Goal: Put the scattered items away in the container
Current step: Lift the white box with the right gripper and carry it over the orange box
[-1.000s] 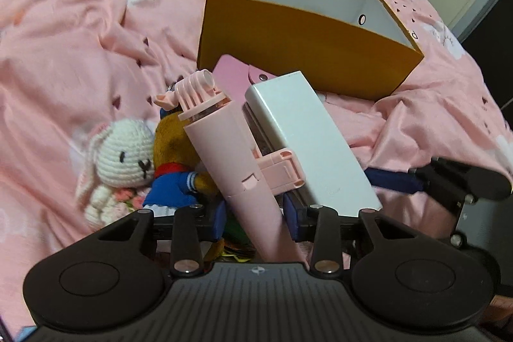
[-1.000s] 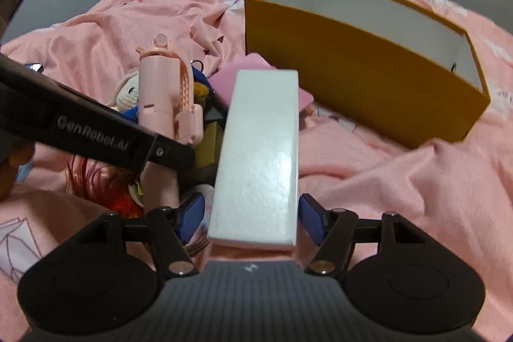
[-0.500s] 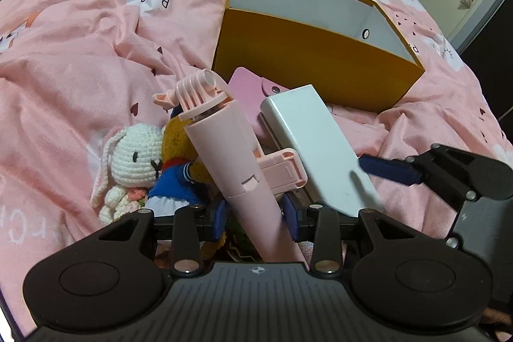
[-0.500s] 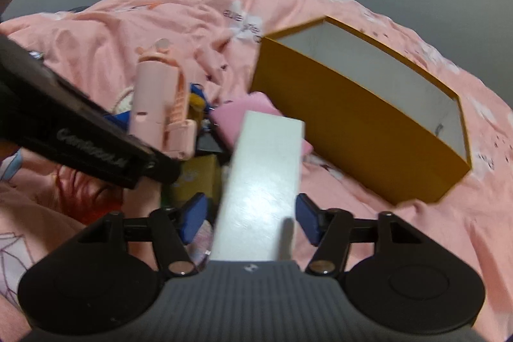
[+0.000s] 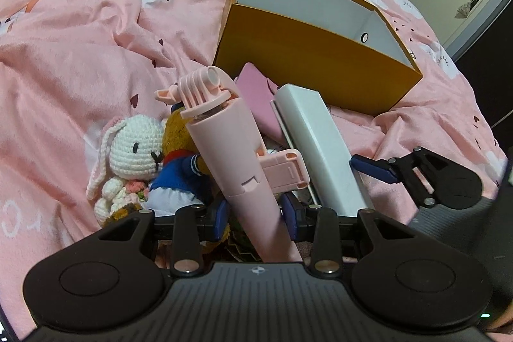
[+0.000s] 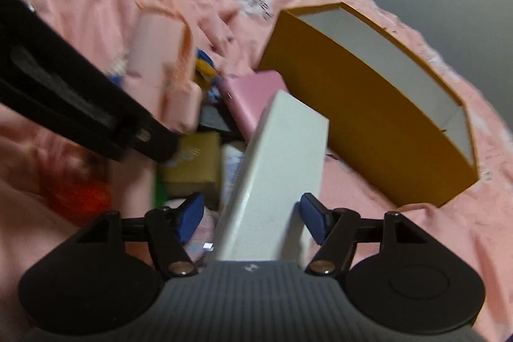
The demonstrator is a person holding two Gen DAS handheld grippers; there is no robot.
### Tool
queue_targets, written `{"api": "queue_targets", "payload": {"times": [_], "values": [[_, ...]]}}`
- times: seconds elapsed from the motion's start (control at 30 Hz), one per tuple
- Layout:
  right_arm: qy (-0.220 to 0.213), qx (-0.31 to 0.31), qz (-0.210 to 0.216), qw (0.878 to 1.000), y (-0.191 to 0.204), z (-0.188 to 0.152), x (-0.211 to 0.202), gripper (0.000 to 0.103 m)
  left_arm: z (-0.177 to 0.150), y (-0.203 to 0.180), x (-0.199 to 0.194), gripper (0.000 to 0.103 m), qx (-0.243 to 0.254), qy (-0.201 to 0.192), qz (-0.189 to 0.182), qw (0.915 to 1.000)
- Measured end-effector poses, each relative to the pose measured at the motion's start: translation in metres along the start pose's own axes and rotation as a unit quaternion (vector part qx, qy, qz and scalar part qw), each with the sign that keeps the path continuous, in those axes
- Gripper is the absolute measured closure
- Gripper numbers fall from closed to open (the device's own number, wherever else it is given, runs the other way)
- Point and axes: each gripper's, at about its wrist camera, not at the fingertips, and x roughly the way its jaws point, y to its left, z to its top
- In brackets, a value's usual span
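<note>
soft, creased pink cloth bedding; a matt orange cardboard box, centre; smooth pink plastic selfie stick; crocheted yarn rabbit, left; smooth white carton.

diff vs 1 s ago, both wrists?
The white box has tipped from flat to tilted, its far end raised; the right gripper straddles it with jaws opening and a gap showing at each pad, so no clear grip. The right wrist view has swung, putting the orange container further right.

Unchanged: the left gripper stays clamped on the pink selfie stick; the container looks empty.
</note>
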Motion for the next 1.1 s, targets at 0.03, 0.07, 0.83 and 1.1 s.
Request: {"api": "queue_targets", "payload": {"times": [0.03,0.07,0.83,1.1], "values": [[0.003,-0.006,-0.011,1.000,0.003,-0.002,0.004,0.036,0.000,0.000,0.000,0.062,0.000,0.000,0.000,1.0000],[0.004,-0.006,-0.014,1.000,0.004,-0.002,0.005,0.036,0.000,0.000,0.000,0.062,0.000,0.000,0.000,1.0000],[0.043,0.206,0.081,0.974,-0.109,-0.005,0.011,0.064,0.009,-0.005,0.024,0.062,0.007,0.020,-0.031,0.9993],[0.059,0.295,0.149,0.942,-0.138,-0.015,0.028,0.067,0.012,-0.005,0.018,0.062,0.009,0.003,-0.048,0.9988]]}}
